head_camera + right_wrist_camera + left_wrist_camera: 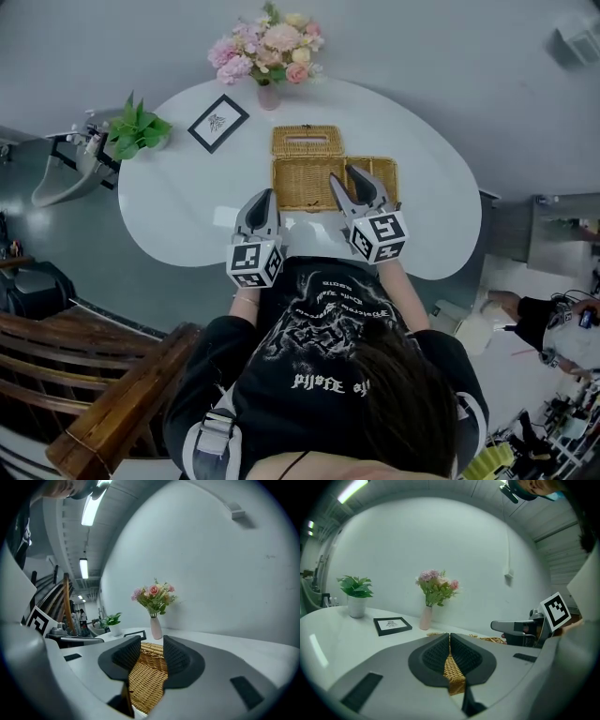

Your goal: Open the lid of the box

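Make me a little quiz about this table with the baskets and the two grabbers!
1. True or false: the jaws of the right gripper stand apart.
2. What stands in the pink vase? A) flowers B) pencils C) spoons
3. Fill in: the picture frame lies between the potted plant and the ____.

Key: 1 true. 2 A. 3 vase.

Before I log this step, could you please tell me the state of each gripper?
Left gripper: closed, nothing visibly held.
Right gripper: open, wicker box showing between its jaws, not gripped.
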`<state>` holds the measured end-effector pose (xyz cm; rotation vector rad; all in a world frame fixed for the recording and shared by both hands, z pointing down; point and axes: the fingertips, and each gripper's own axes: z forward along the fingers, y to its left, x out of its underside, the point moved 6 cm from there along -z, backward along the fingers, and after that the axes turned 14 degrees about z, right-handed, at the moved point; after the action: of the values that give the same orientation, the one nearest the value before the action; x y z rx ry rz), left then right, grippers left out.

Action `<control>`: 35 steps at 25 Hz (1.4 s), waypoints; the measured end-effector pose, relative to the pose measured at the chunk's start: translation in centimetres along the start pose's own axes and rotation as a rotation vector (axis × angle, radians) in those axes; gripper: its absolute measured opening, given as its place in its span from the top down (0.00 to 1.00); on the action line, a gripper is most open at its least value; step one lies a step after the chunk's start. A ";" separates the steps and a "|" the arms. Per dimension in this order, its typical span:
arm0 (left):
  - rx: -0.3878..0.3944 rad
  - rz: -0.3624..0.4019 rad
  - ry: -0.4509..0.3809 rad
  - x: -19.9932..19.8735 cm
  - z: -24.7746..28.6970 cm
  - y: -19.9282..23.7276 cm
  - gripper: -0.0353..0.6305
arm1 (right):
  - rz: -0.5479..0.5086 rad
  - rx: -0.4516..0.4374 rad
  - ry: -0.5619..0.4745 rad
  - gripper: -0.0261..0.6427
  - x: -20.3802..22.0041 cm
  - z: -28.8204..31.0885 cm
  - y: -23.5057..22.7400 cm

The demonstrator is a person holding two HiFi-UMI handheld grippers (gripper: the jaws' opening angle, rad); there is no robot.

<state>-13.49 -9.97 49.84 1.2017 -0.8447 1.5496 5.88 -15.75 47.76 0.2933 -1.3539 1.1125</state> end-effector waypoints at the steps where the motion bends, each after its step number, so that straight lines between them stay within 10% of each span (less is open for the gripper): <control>1: 0.000 0.000 0.000 0.0 0.0 0.0 0.91 | 0.001 0.000 0.001 0.71 0.1 0.0 0.0; 12: -0.005 0.004 0.000 0.2 -0.1 -0.3 0.91 | 0.004 0.020 -0.017 0.92 0.5 -0.3 -0.2; 35: -0.013 0.018 0.009 0.2 0.2 -0.7 0.91 | -0.056 0.033 0.026 0.92 1.4 0.6 -0.9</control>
<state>-12.73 -9.91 50.07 1.1797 -0.8603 1.5610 5.96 -15.99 49.52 0.3377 -1.2981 1.0888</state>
